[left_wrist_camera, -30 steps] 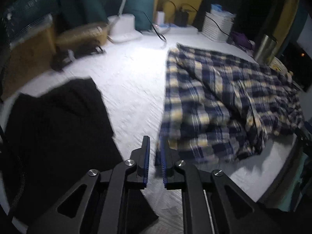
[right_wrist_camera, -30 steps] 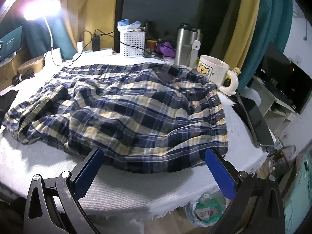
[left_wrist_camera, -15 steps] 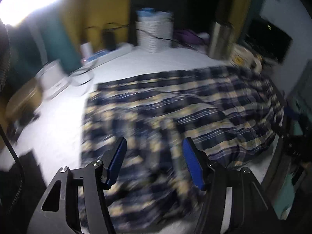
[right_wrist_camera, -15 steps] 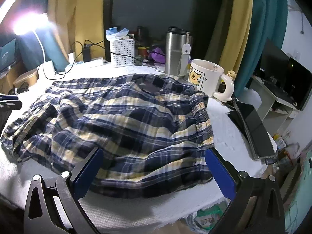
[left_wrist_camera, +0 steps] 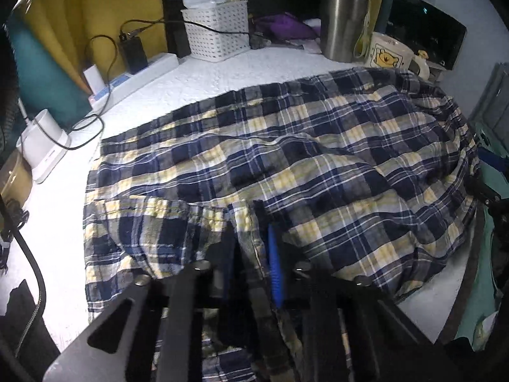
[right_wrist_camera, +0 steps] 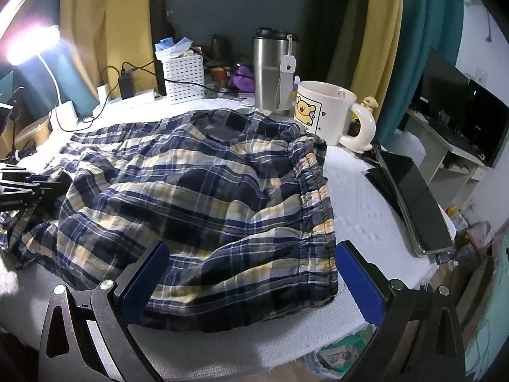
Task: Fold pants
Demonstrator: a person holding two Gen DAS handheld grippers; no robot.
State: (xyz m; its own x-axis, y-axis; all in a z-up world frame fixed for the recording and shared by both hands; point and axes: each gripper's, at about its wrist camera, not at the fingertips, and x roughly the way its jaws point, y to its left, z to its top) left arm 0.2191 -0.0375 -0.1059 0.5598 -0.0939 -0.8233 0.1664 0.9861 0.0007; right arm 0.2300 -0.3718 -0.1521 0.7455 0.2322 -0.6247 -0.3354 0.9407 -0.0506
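The left gripper [left_wrist_camera: 251, 248] is seen closing, a fold of the plaid pants [left_wrist_camera: 286, 159] caught between its pads near the near edge of the white-covered table [left_wrist_camera: 203, 76], where a white basket [left_wrist_camera: 216, 30] is set at the far edge.

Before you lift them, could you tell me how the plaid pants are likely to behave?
The plaid pants lie rumpled, so they will probably hang limp. The thin-looking cloth seems light. The left gripper pinches one fold, so the rest would likely drag across the white table cover.
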